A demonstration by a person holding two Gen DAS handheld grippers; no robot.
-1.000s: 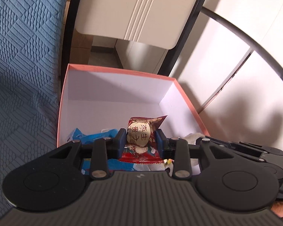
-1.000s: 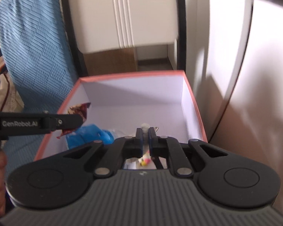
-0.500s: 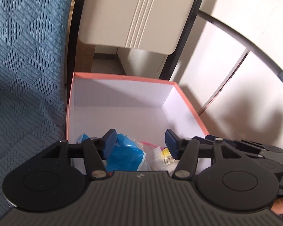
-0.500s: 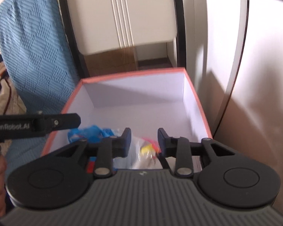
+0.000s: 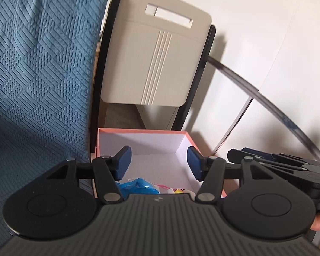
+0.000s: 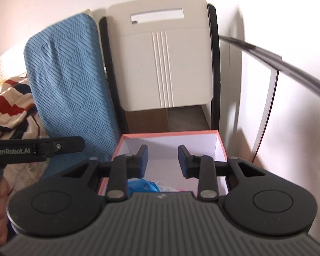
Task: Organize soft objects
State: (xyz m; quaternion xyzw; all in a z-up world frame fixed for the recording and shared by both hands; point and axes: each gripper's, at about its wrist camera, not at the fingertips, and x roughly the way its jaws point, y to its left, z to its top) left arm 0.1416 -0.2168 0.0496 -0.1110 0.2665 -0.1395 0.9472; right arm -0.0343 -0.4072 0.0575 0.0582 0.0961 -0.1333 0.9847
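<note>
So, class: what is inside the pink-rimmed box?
Inside the box: a blue packet, a clear wrapper and something small and yellow. The gripper bodies hide the near end, so anything more there cannot be seen.

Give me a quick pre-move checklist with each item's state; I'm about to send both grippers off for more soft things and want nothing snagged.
1. Left gripper empty, jaws wide apart: ok.
2. Right gripper empty, jaws wide apart: ok.
3. Pink box upright, opening unobstructed: ok.
4. Blue packet inside the box, below the rim: ok.
5. Yellow-and-white item fully inside the box: cannot tell, the gripper body hides most of it.
6. Next soft thing to fetch in sight: cannot tell; only the striped fabric beside the blue cushion shows.
</note>
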